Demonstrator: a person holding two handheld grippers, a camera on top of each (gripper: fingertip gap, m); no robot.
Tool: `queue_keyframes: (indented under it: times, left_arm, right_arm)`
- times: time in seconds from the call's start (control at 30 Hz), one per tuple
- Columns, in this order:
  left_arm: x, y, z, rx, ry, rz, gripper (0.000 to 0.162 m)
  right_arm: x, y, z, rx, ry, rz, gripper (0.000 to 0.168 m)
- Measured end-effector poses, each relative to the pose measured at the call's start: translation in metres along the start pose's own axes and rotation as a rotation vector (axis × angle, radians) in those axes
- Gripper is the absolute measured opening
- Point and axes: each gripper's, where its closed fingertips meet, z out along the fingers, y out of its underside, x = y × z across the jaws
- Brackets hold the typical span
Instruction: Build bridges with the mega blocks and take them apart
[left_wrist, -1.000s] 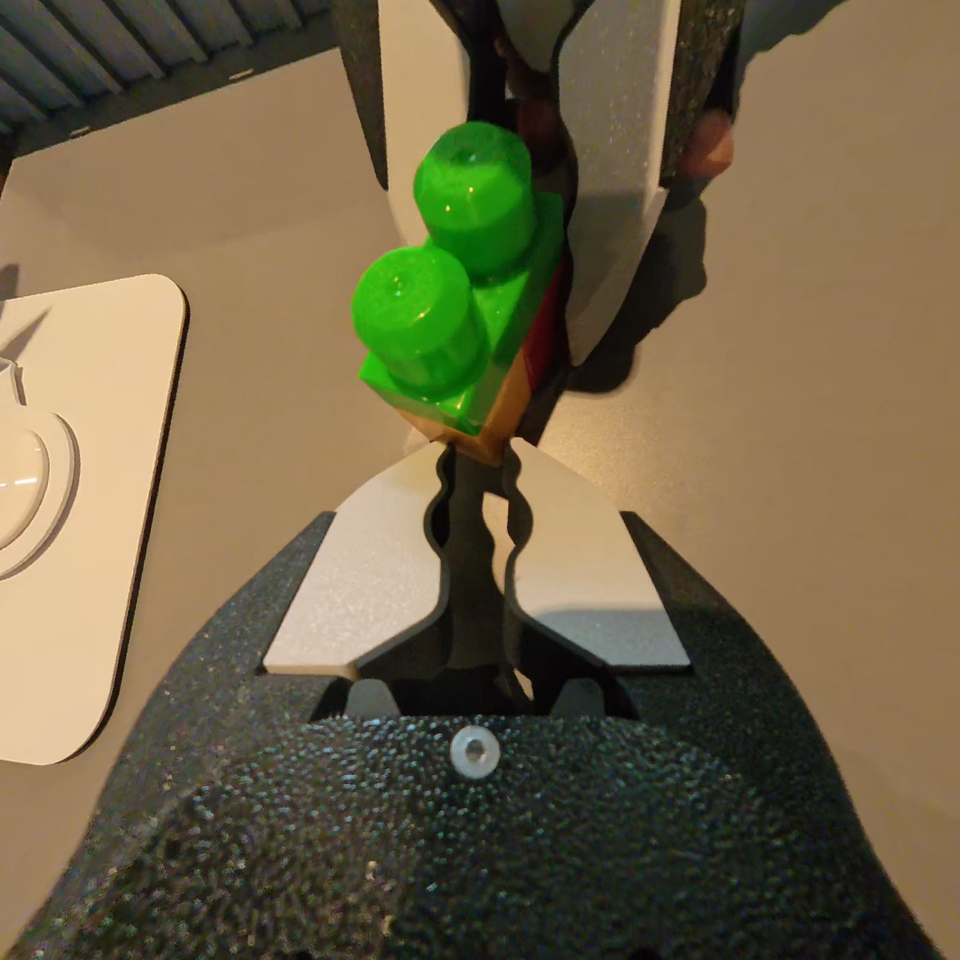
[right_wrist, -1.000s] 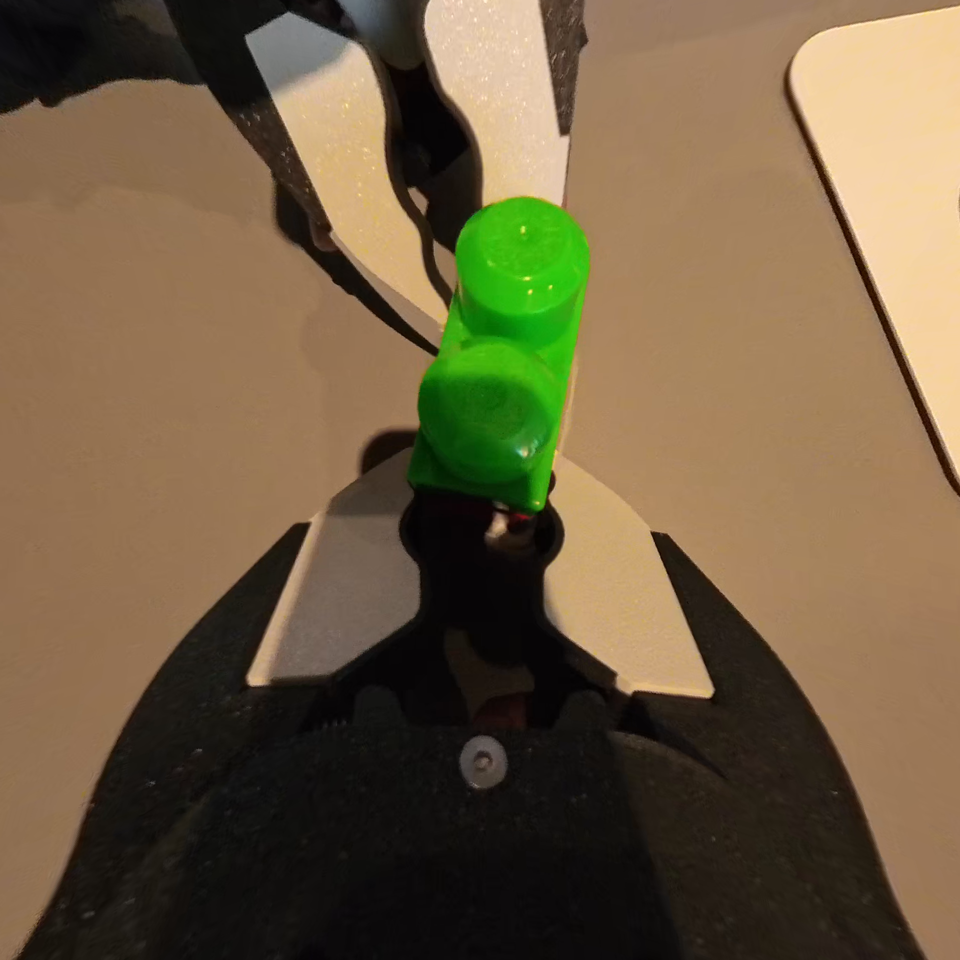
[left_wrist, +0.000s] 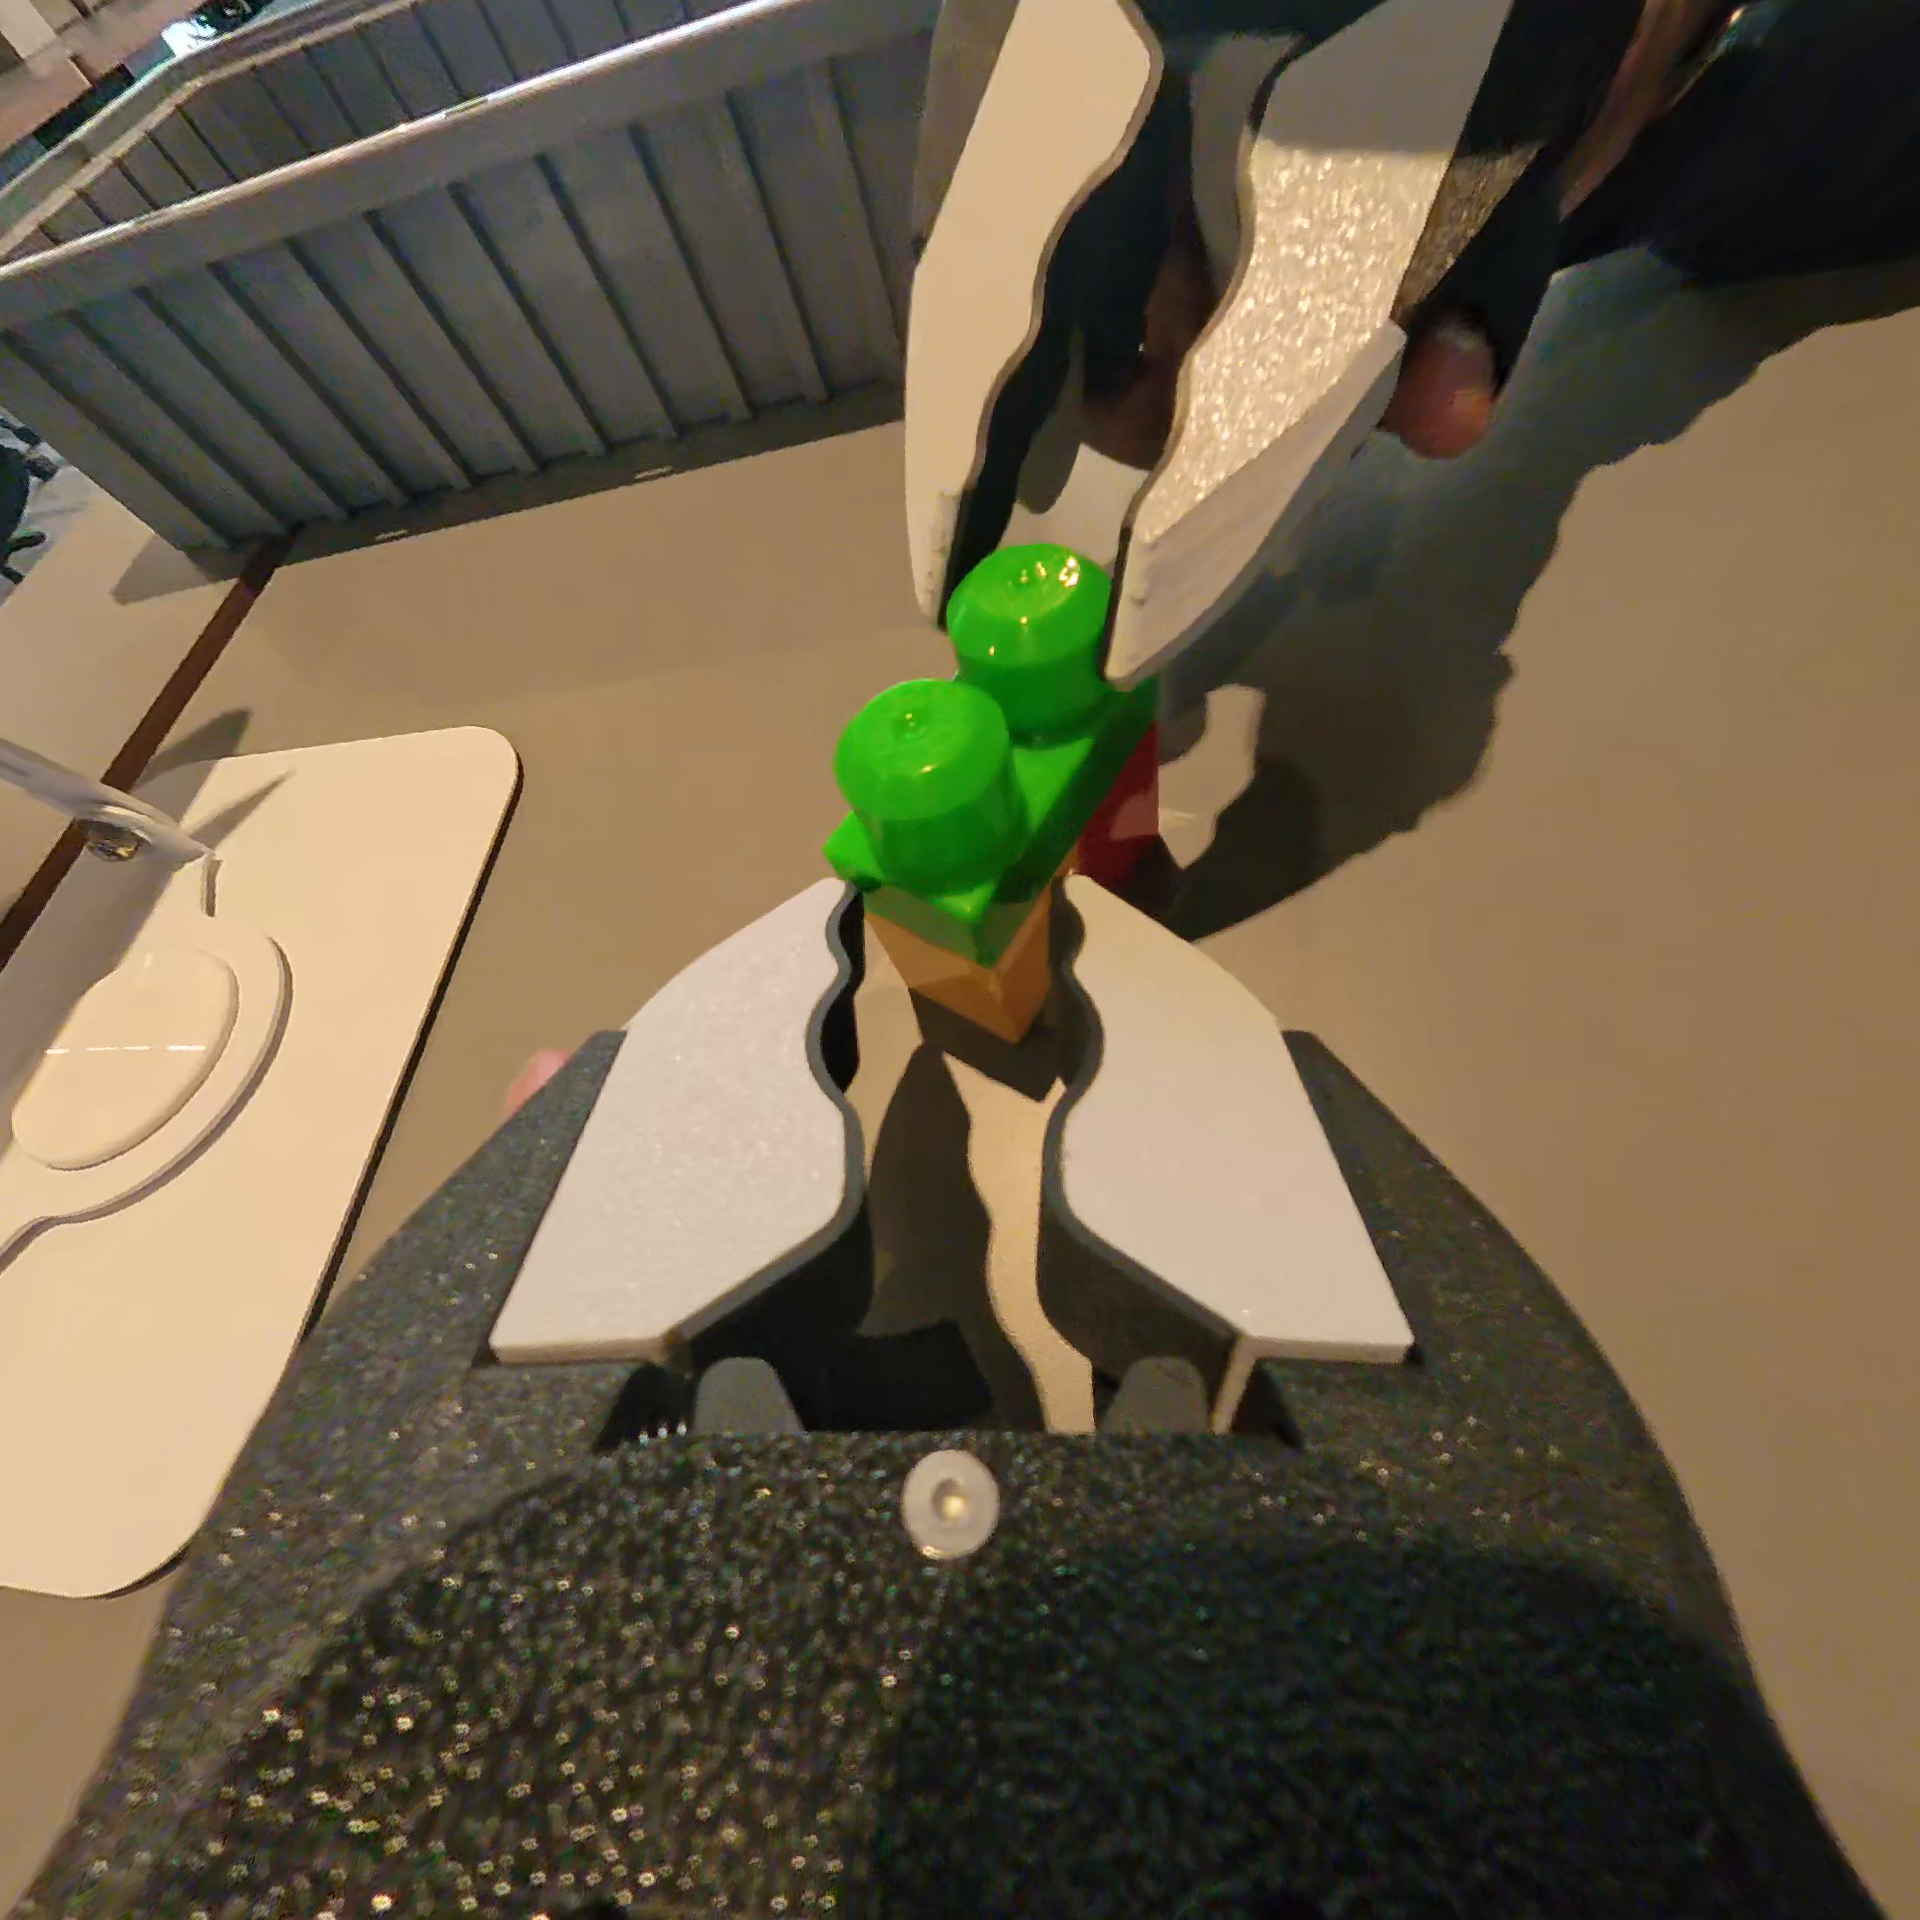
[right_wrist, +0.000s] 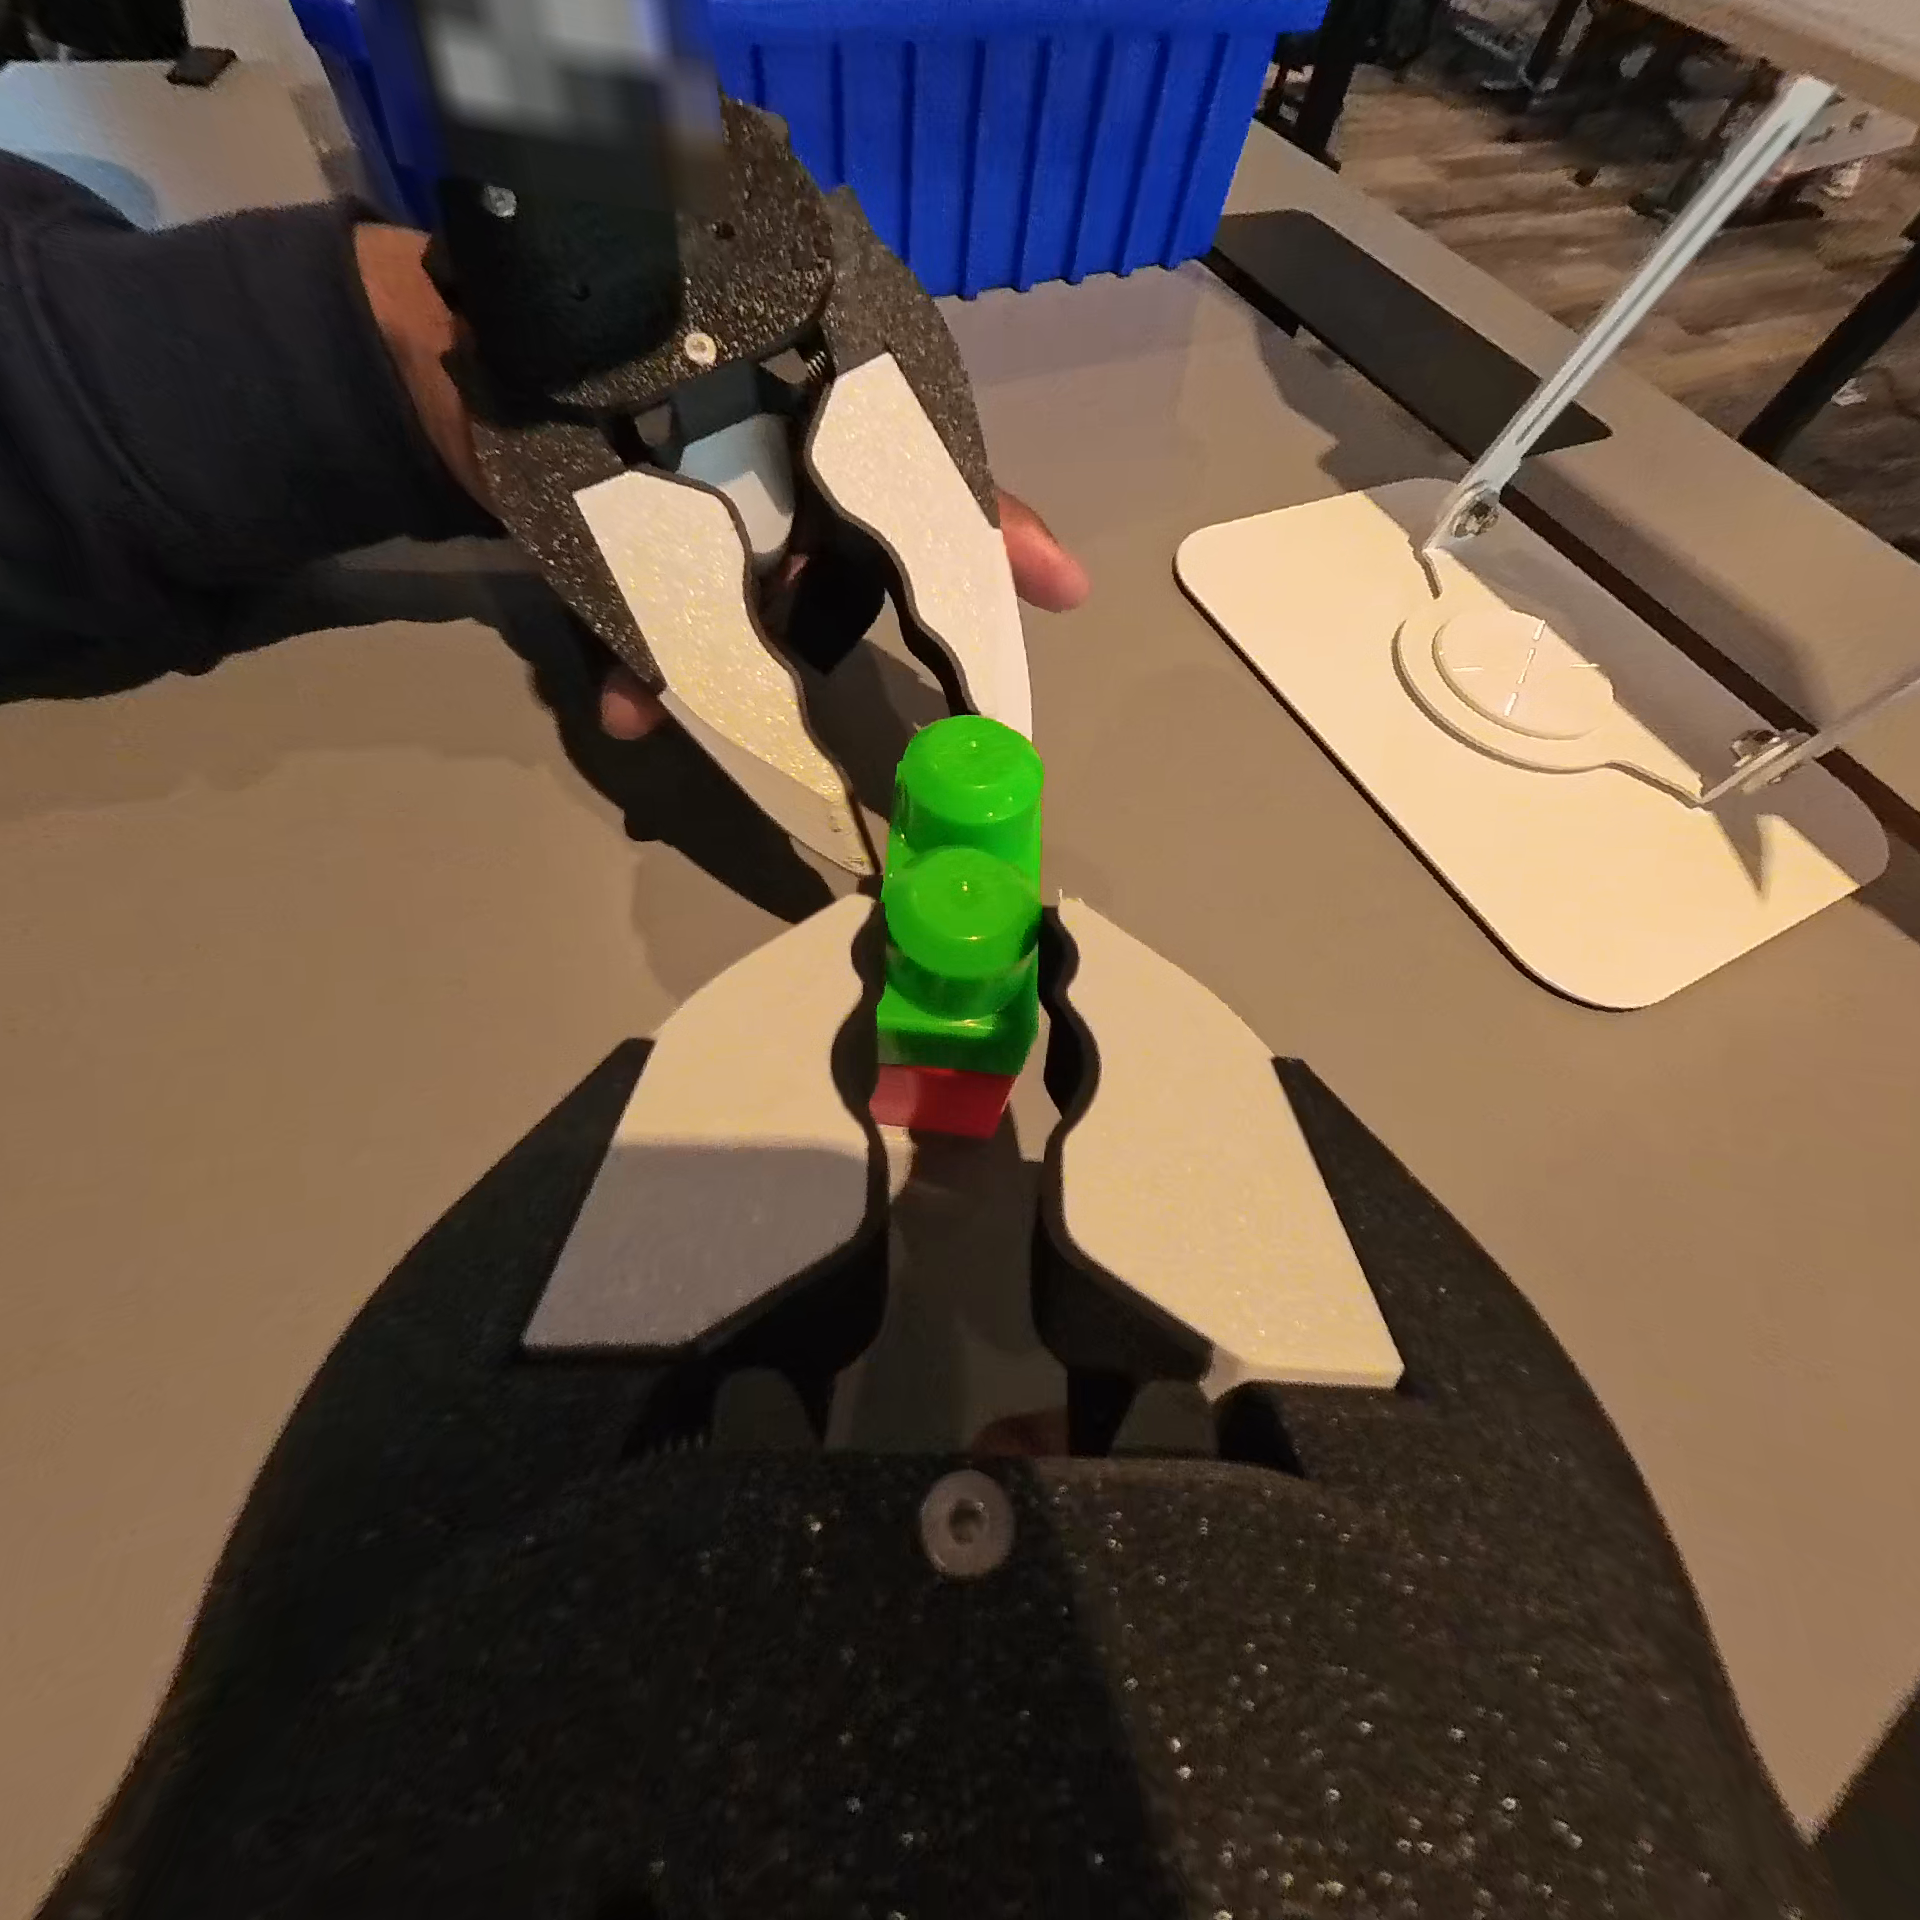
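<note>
Standing on the table dead centre: small bridge, green block with two studs spanning an orange block and a red block.

Left wrist view: left claw spread, white fingers flanking the orange block at 12 o'clock from the camera. Gap visible both sides, no grip. Right claw comes in from 12 o'clock, tips either side of the far green stud. One tip looks touching the stud; the other sits just beside it.

Right wrist view: right claw spread, fingers either side of the green block, narrow gaps showing, red block below between them. Left claw at 11 o'clock, hand on it, tips open just beside the far stud.

Also on the table: white base plate with clear arm, 9 o'clock in left view, 2 o'clock in right view. Blue bin at 12 o'clock in right view. Grey slatted panel at 11 o'clock in left view.
</note>
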Motion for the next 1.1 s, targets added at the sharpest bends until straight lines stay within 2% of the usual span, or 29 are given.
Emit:
queue_keyframes:
  times: [0.17, 0.7, 0.97, 1.1]
  left_arm:
    - [0.000, 0.000, 0.000, -0.003, -0.009, 0.006, 0.032]
    - [0.000, 0.002, 0.001, -0.014, -0.004, -0.006, 0.033]
    - [0.006, 0.010, 0.007, -0.079, 0.023, 0.019, 0.028]
    - [0.007, 0.010, 0.007, -0.082, 0.024, 0.026, 0.027]
  right_arm:
    - [-0.002, 0.002, 0.002, -0.012, -0.015, 0.065, 0.028]
    - [-0.003, 0.006, 0.004, -0.013, 0.003, 0.106, 0.028]
    - [-0.006, 0.009, 0.000, 0.012, 0.077, 0.091, 0.039]
    - [-0.004, 0.016, 0.004, -0.034, 0.122, 0.065, 0.036]
